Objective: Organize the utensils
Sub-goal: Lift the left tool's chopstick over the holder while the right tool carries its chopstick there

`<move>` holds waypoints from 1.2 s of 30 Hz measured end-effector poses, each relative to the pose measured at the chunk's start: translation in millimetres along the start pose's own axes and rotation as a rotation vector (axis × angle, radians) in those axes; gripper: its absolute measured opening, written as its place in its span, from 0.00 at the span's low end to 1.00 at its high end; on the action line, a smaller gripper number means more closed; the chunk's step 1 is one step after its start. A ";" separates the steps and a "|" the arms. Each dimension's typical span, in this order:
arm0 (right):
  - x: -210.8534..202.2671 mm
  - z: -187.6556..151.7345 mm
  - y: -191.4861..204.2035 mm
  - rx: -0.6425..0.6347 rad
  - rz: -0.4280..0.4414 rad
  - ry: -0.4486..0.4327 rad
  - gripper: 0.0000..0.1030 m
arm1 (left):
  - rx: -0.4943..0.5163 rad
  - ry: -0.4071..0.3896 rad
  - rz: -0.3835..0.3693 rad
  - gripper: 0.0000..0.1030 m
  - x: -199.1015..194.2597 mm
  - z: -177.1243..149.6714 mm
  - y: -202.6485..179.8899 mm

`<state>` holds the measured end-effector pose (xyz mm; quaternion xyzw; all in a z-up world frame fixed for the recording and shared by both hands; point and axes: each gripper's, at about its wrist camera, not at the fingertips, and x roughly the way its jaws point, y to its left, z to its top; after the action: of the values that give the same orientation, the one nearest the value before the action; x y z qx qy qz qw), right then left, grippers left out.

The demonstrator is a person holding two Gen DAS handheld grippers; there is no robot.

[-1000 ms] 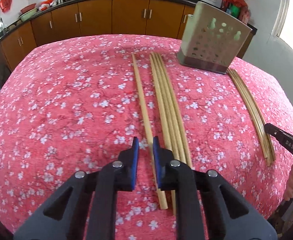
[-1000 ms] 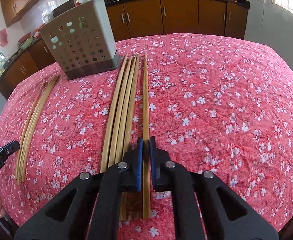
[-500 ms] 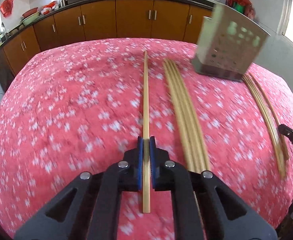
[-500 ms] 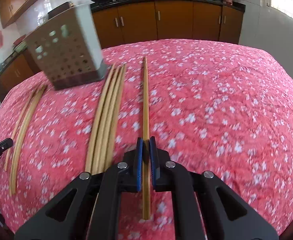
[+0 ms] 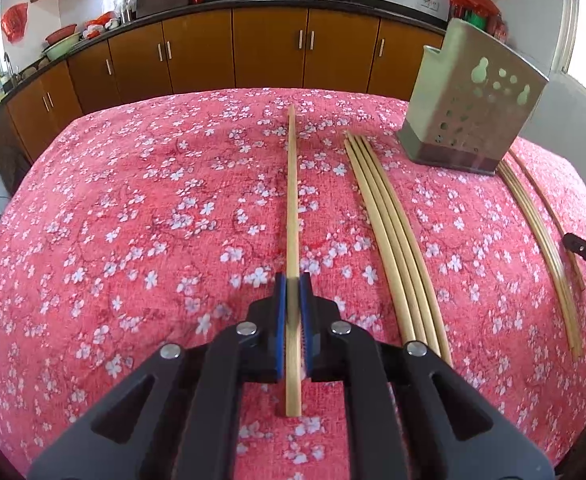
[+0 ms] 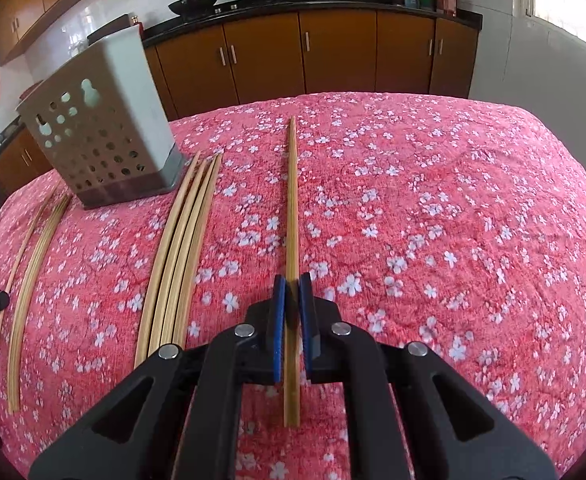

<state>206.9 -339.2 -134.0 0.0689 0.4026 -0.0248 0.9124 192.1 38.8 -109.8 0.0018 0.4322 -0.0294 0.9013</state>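
We hold the left gripper (image 5: 292, 284) closed on one wooden chopstick (image 5: 292, 200), which is pinched between its blue pads (image 5: 279, 312) and runs straight ahead of the tool over the pink flowered cloth (image 5: 133, 208). Just to the right of this tool lies a bundle of four chopsticks (image 5: 389, 232), and further ahead on the right stands the perforated grey holder (image 5: 473, 112).

We hold the right gripper (image 6: 292, 286) closed too, on another single chopstick (image 6: 292, 208) that points forward from its pads. To the left of this tool we see the same bundle (image 6: 181, 248), the holder (image 6: 101, 136) ahead on the left, and a second group of chopsticks (image 6: 25, 280) further left.
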 end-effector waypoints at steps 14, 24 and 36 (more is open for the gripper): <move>-76.4 18.7 1.7 -0.002 0.014 -0.200 0.08 | -0.006 -0.162 0.021 0.08 -63.1 17.6 10.6; -134.3 67.7 10.7 -0.023 0.033 -0.408 0.08 | -0.057 -0.393 0.000 0.08 -141.2 84.3 18.3; -207.8 128.8 34.9 -0.004 0.124 -0.640 0.08 | -0.025 -0.604 -0.073 0.08 -211.5 147.1 -18.1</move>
<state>164.5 -325.6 108.8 0.0803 0.0903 0.0109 0.9926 173.6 27.5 147.6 -0.0335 0.1446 -0.0555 0.9874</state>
